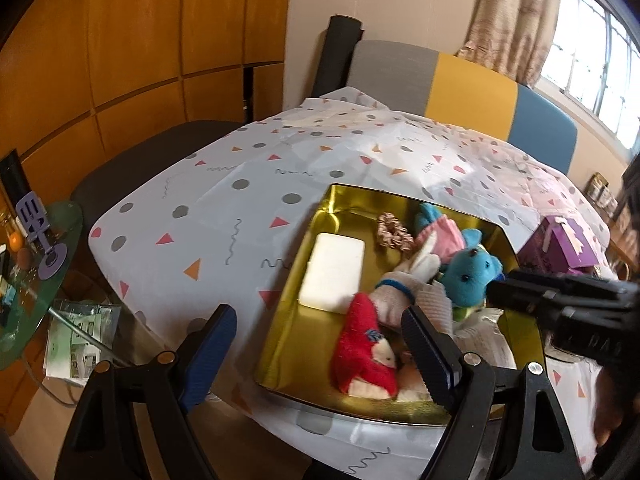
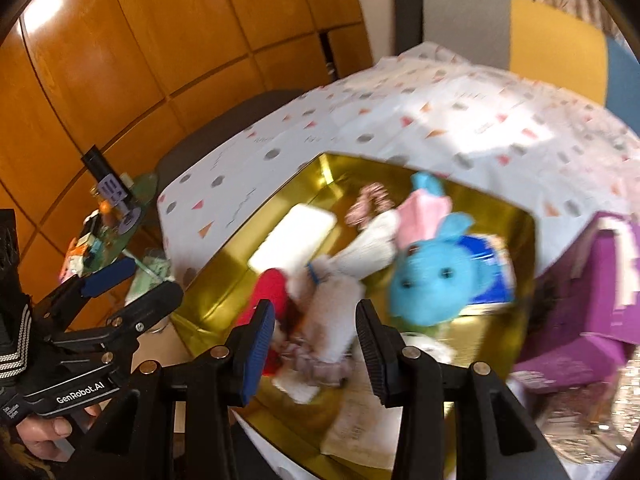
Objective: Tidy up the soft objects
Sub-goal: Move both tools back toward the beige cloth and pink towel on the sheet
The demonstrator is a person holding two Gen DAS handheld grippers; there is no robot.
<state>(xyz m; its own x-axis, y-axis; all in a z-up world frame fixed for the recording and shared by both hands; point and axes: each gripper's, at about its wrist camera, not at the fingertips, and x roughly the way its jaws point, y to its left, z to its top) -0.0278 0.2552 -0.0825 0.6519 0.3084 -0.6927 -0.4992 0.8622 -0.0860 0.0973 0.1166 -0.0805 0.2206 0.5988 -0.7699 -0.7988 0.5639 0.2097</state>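
Right tongs [image 2: 316,340] stand part-spread and empty, poised just above the white fluffy plush toy [image 2: 338,312] – its long axis runs away toward the far right corner of the shiny gold tray [image 2: 224,280] on the counter; left tongs [image 1: 320,344] – spread wide, empty, over the tray's near left edge – lie farther off

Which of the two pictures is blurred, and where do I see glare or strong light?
Right wrist view: motion blur smears the blue teddy bear and tablecloth; sunlight glares on the wooden wall. Left wrist view: sharp; the window is overexposed, the gold tray shines. Both views bend straight lines.
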